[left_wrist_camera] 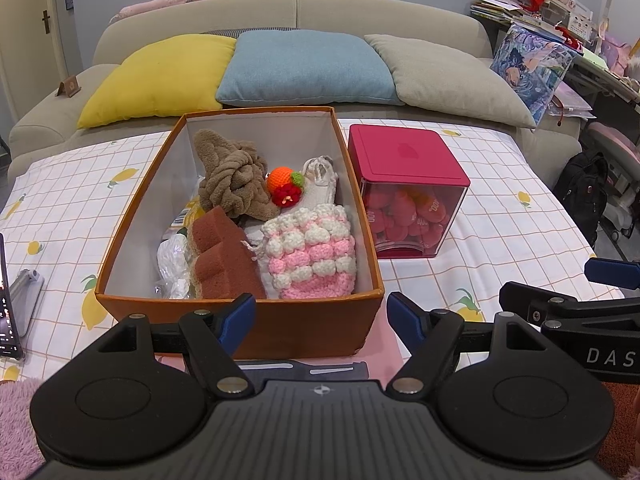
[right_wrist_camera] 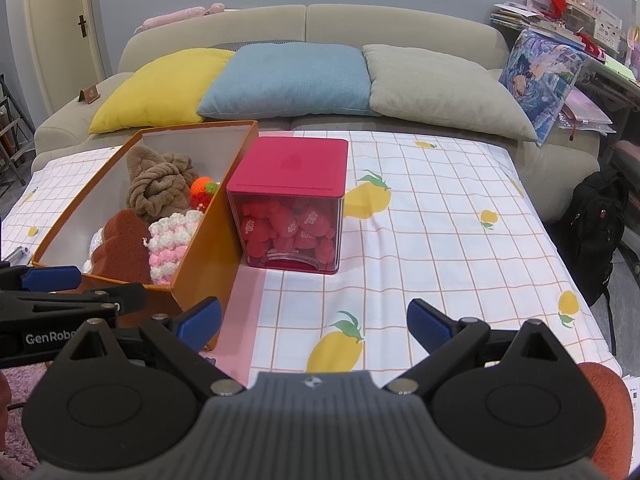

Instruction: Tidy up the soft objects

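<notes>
The orange box, lid off, holds the soft items: brown knotted plush, pink-white crochet pouch, brown sponge. The red-lidded cube container stands just right of the box. Right of the cube, the checked tablecloth lies open to its edge. Left gripper stands wide and empty at the box's near wall; right gripper wide, empty, over bare cloth

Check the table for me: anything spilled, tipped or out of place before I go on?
Nothing stands out. The soft items sit piled inside the orange box, none hanging over its rim. The red cube stands upright beside it with its lid on. Both the left gripper and right gripper are open and empty.
</notes>
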Demonstrator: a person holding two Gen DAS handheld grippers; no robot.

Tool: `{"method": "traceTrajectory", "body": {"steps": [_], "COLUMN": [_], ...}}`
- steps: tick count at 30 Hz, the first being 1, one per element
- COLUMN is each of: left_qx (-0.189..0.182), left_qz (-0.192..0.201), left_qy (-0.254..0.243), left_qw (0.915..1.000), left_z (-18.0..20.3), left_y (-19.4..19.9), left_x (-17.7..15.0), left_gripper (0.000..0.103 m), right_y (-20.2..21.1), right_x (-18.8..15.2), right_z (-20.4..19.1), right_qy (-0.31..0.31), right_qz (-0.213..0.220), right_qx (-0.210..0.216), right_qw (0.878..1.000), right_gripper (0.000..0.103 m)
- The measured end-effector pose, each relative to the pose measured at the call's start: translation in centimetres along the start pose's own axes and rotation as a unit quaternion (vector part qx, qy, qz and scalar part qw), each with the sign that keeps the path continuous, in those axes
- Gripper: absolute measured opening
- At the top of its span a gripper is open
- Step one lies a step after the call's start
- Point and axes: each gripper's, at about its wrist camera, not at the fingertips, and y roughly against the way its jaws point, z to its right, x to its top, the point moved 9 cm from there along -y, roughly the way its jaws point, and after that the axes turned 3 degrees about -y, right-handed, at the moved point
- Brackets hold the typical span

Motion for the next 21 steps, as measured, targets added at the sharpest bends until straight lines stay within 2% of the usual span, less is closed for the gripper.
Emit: {"method": "traceTrajectory", "body": {"steps": [21], "left_qx": [0.002], "left_qz": [-0.003], "left_qy": [0.000], "left_qw": [1.0000], "left_z": [-0.19], "left_y": [-0.13], "left_x": [-0.20], "left_gripper": [0.087], "right_y": [-0.09], "right_x": [-0.14], "right_z": [0.05], "right_qy": [0.002], "right_qz": [-0.004], "right_qx": [0.004], "right_qw": [1.000], "right_gripper": [0.097]}}
